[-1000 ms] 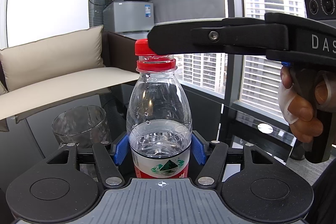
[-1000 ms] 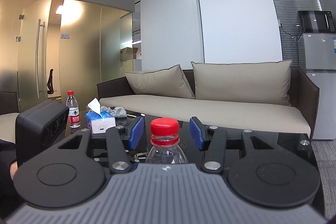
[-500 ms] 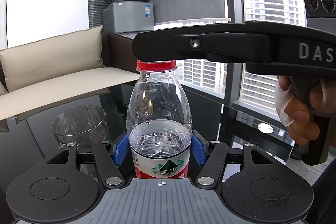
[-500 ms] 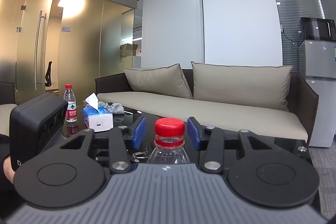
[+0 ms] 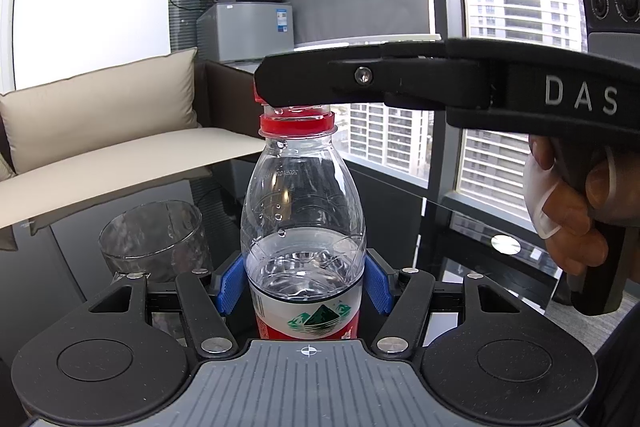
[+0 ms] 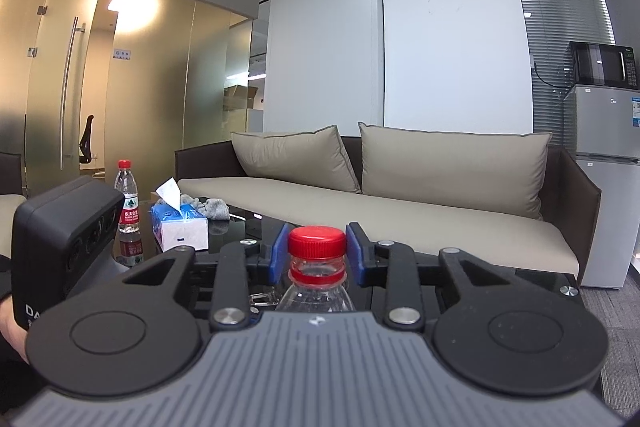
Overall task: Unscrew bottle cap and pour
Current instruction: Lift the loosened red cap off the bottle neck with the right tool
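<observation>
The left gripper (image 5: pixel 304 285) fills the lower part of the left wrist view, its blue pads (image 5: pixel 230 285) pressed against both sides of the water bottle (image 5: pixel 303 227), holding it upright at the frame's centre just above the label. The right gripper (image 6: pixel 318 253) sits at the lower centre of the right wrist view, its blue pads (image 6: pixel 279 253) lying close on either side of the red cap (image 6: pixel 317 241); whether they actually pinch it I cannot tell. In the left wrist view that same gripper reaches in from the right edge as a long black bar across the bottle's top, hiding most of the cap. The beige sofa (image 6: pixel 400 203) spans the middle of the right wrist view. An empty glass (image 5: pixel 154 239) stands at lower left of the left wrist view, beside the bottle. A tissue box (image 6: pixel 180 227) and a second bottle (image 6: pixel 127 199) stand at middle left of the right wrist view
</observation>
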Available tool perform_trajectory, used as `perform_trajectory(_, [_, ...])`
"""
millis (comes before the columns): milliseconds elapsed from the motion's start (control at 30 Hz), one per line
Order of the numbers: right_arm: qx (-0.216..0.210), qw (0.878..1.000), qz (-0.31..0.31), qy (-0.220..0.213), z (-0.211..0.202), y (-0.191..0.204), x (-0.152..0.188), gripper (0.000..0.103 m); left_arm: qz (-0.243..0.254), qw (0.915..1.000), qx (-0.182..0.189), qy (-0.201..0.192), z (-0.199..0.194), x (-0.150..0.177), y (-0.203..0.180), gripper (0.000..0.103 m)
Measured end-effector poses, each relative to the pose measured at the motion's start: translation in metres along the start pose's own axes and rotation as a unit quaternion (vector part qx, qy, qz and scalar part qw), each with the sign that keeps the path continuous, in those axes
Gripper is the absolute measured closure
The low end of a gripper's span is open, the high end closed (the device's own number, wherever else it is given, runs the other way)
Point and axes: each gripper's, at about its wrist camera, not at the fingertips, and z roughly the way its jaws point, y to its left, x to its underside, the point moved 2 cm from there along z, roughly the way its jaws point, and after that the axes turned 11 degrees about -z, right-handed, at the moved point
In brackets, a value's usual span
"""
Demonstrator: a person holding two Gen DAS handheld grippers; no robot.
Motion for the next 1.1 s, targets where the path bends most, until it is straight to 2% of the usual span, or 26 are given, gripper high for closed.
perform_trajectory(333, [0.012, 1.000, 0.007, -0.021, -0.008, -0.007, -0.003, 0.070, -0.002, 1.0000, 0.001, 0.001, 0.000, 0.000, 0.001, 0.045])
perform_trajectory(667, [0.042, 0.999, 0.026, -0.015, -0.019, -0.028, 0.002, 0.070, -0.003, 1.0000, 0.001, 0.001, 0.001, 0.000, -0.002, 0.045])
perform_trajectory(900, [0.065, 0.997, 0.034, 0.023, -0.016, -0.040, 0.016, 0.070, -0.004, 1.0000, 0.000, 0.002, 0.002, 0.000, -0.005, 0.045])
perform_trajectory(1100, [0.088, 0.992, 0.014, 0.087, -0.004, -0.043, 0.033, 0.070, -0.004, 1.0000, 0.000, 0.002, 0.002, 0.000, -0.004, 0.045])
